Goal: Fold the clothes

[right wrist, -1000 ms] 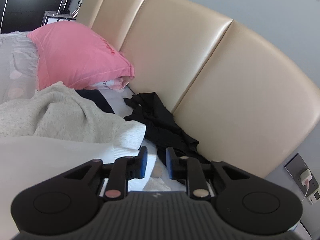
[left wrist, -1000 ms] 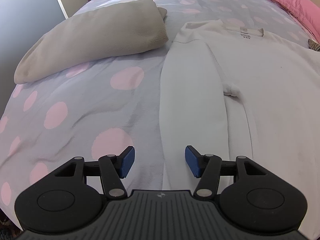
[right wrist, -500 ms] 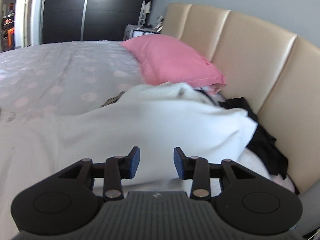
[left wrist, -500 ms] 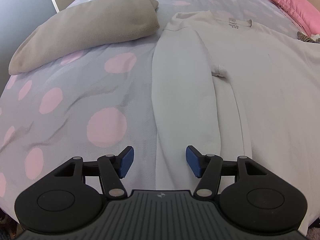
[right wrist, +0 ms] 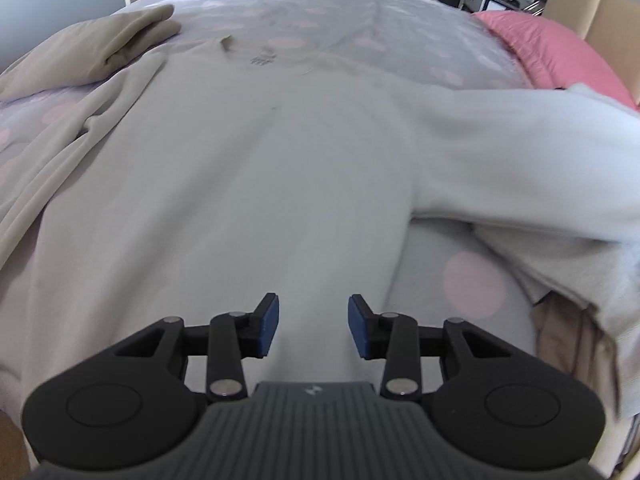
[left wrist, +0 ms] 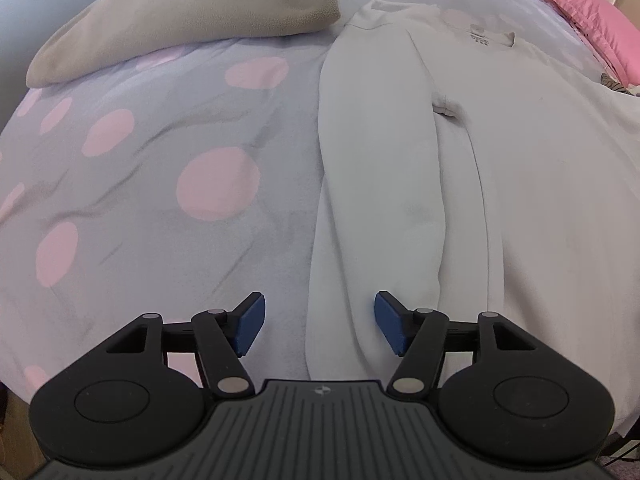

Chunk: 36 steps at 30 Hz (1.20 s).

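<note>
The right gripper (right wrist: 309,326) has swung from the headboard to the sweatshirt (right wrist: 240,184) hem, half open and empty; the left gripper (left wrist: 318,324), opening wide over its sleeve (left wrist: 376,184), holds nothing: folding can begin

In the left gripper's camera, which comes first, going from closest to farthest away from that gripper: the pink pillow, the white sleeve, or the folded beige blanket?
From the left gripper:
1. White sleeve, lying just ahead of the opening jaws.
2. Folded beige blanket, farther up the bed, to the left.
3. Pink pillow, at the far right corner.
</note>
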Each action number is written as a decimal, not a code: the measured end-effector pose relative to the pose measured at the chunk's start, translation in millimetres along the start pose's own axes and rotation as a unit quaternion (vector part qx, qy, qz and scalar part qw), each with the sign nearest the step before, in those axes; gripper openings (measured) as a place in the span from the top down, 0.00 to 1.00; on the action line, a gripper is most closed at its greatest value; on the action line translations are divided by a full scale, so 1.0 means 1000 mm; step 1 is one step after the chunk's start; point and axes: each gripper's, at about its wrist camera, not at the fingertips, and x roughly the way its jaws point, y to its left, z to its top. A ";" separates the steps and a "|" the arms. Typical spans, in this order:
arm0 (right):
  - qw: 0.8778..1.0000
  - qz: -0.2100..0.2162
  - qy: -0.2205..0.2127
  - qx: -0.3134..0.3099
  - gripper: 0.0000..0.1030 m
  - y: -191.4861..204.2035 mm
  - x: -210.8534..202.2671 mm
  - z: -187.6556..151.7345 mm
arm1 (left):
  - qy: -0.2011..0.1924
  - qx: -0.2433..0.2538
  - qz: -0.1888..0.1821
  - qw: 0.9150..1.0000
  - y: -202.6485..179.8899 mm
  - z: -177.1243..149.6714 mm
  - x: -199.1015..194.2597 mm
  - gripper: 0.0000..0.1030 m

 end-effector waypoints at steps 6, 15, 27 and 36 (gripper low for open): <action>0.998 0.013 0.037 -0.042 0.59 0.044 0.022 -0.029 | 0.068 -0.007 0.003 0.998 -0.003 -0.012 0.023 0.39; 0.998 0.009 0.039 -0.056 0.58 0.051 0.028 -0.034 | 0.086 0.001 -0.034 0.996 -0.012 -0.018 0.027 0.87; 0.994 -0.009 0.029 -0.104 0.55 0.059 0.027 -0.043 | -0.034 -0.082 0.031 0.996 0.026 0.010 -0.049 0.95; 0.994 -0.007 0.033 -0.102 0.52 0.055 0.030 -0.042 | -0.138 -0.003 0.190 0.972 0.012 0.043 -0.073 0.95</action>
